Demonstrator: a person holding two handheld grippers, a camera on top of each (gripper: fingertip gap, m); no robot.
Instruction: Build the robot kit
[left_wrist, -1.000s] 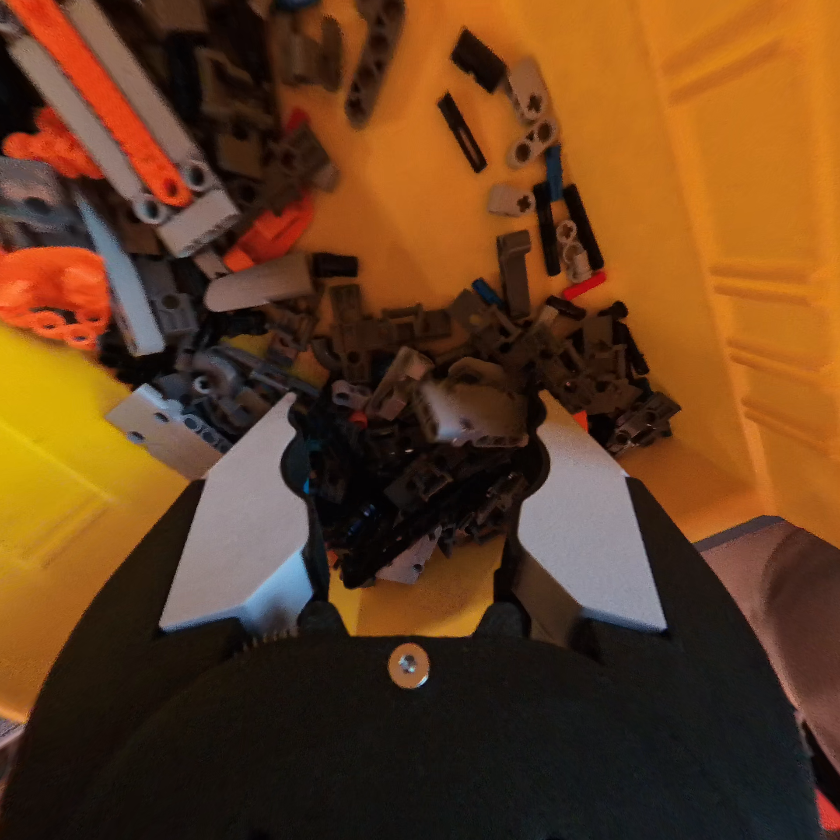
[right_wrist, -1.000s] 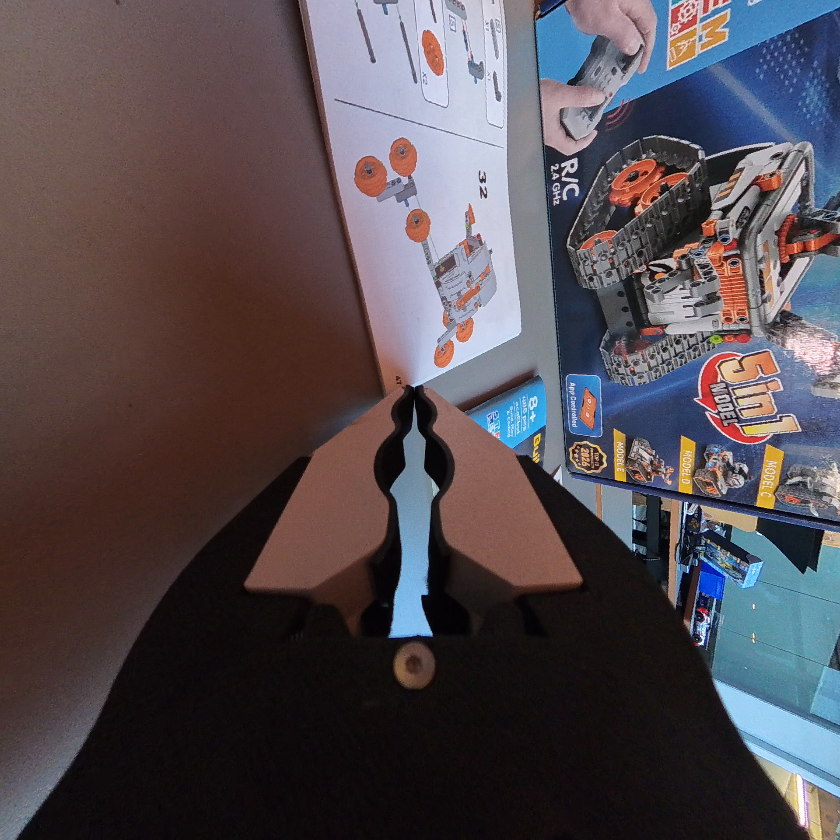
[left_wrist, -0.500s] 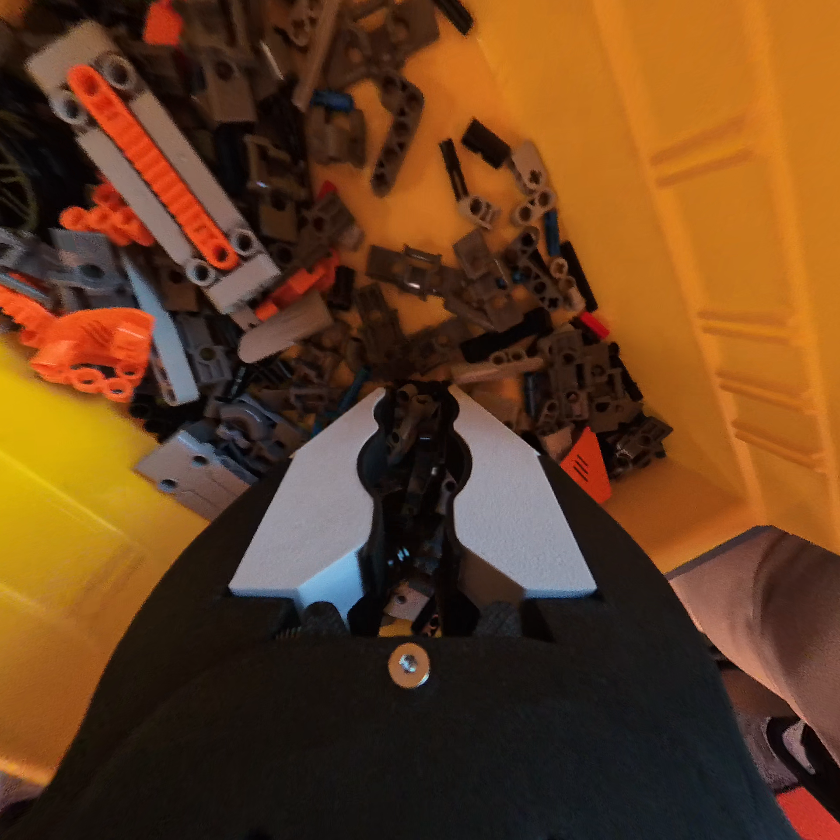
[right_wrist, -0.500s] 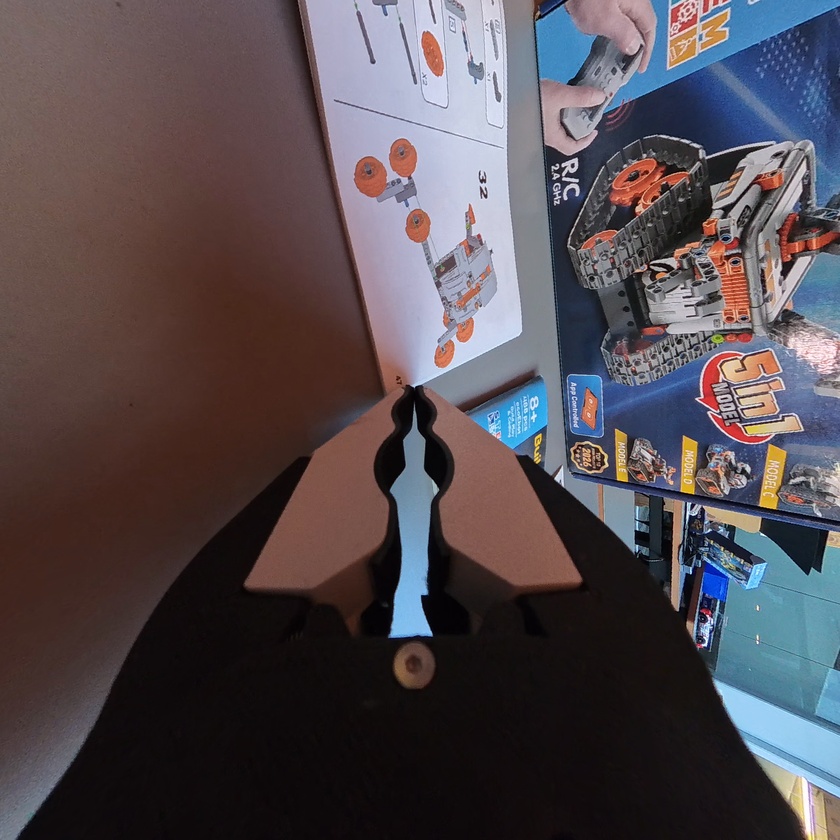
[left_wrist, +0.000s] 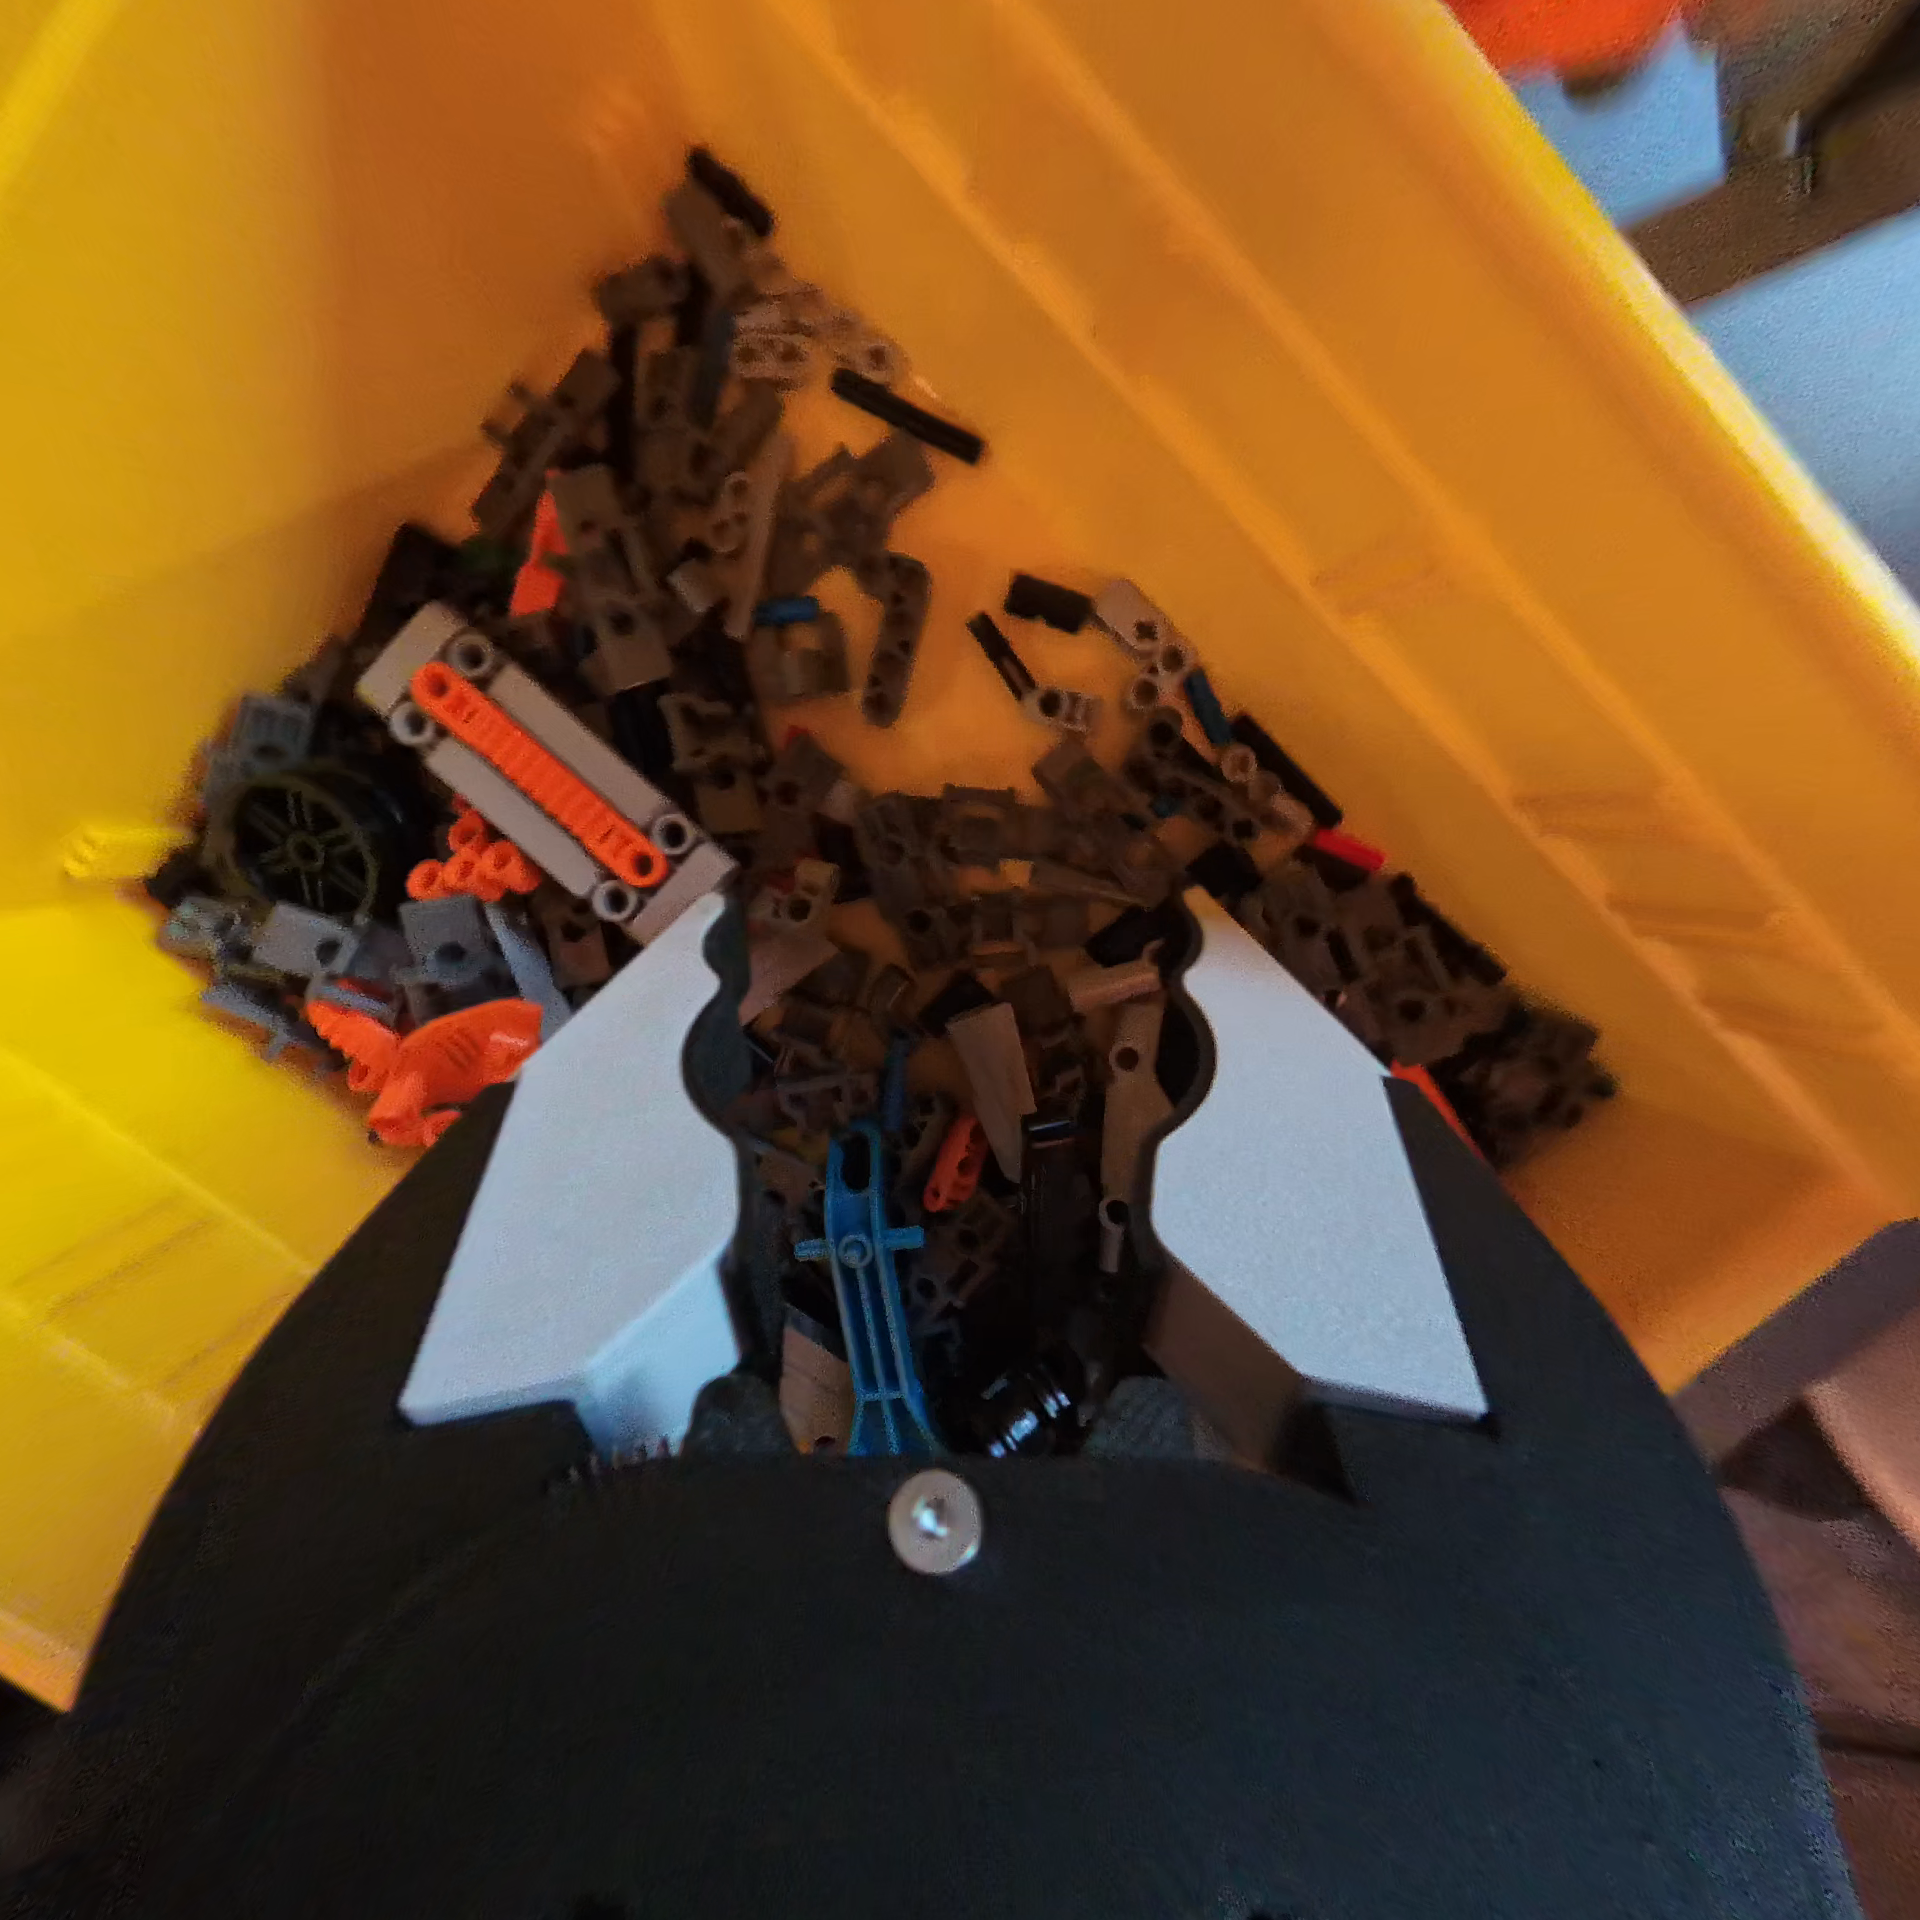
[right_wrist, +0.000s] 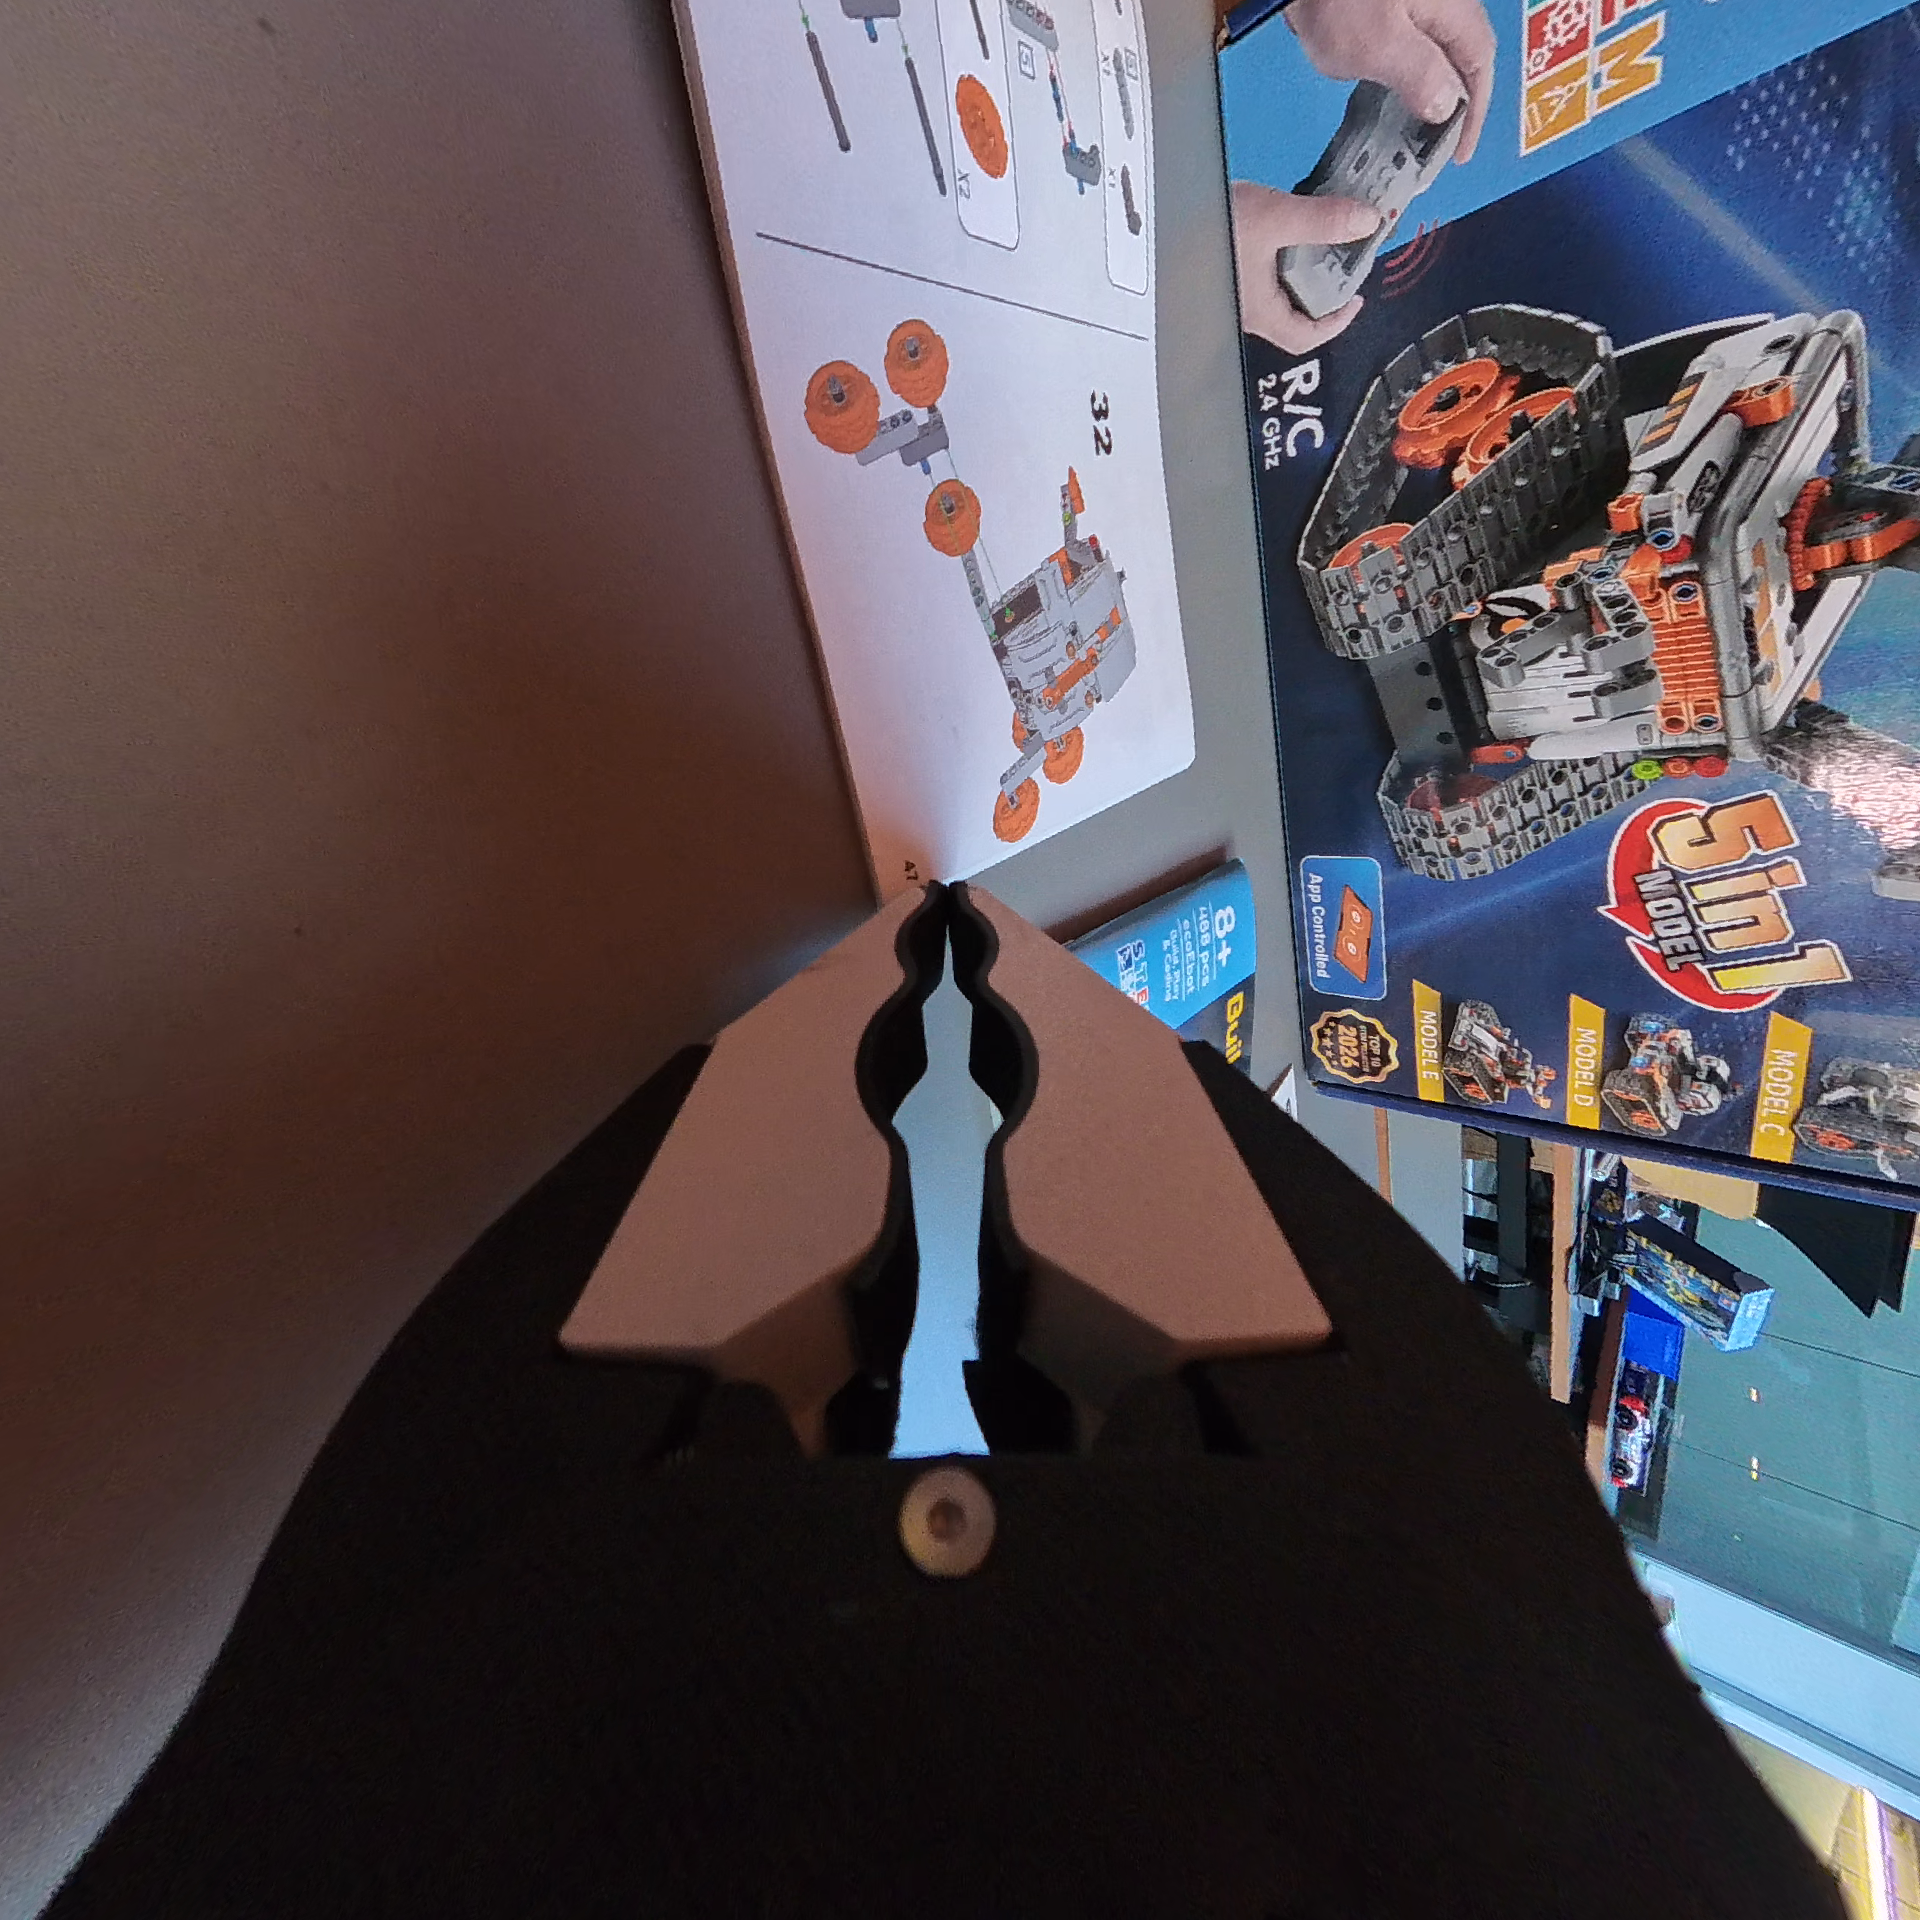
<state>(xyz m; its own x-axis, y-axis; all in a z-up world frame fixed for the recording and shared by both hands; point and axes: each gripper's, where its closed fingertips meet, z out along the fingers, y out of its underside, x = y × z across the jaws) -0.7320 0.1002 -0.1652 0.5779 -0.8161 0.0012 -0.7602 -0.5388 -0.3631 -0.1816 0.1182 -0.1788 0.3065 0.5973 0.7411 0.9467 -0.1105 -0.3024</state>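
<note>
My left gripper is open and hangs over a yellow plastic bin. The bin holds a heap of small grey and black building parts. A blue lever-shaped part and a black round part show low between the fingers, and I cannot tell whether they touch the pads. My right gripper is shut and empty. It is over a grey-brown table, with its tips at the lower corner of an open instruction booklet.
In the bin, a long grey block with an orange beam, a black spoked wheel and orange parts lie to the left. A blue toy box with a tracked vehicle picture lies right of the booklet, near the table edge. The grippers' ends are close to 55 centimeters from one another.
My left gripper shut down into the heap, then opened wide and drew back, so more of the bin shows now. My right gripper has not moved.
</note>
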